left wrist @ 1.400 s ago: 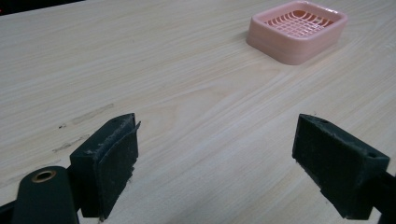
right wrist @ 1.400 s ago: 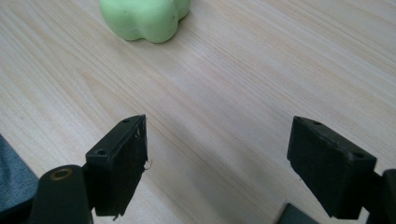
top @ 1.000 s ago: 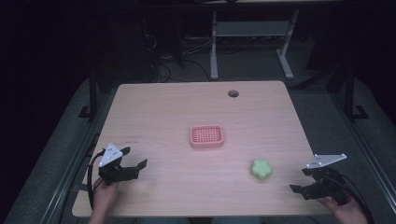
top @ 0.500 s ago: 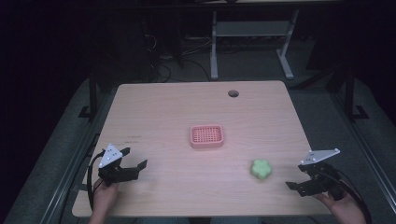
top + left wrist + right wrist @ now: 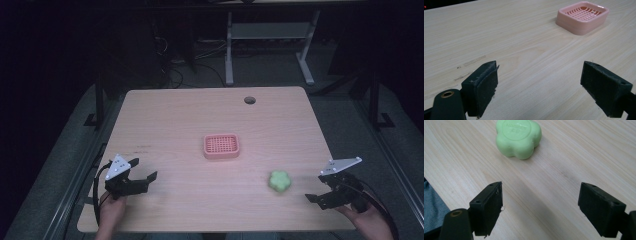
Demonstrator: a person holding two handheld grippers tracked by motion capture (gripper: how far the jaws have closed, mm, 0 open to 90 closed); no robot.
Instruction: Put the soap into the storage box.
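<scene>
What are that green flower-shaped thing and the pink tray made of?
The green flower-shaped thing looks like a bar of soap: matte, waxy, with stamped lettering on top. The pink tray seems to be moulded plastic, smooth with a slight sheen and a slotted grid floor.

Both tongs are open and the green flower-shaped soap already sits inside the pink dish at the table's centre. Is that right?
Not quite. The green flower-shaped soap lies on the bare table, apart from the pink dish, which stands empty; the high view shows this. Both the left tongs and right tongs are indeed open.
</scene>
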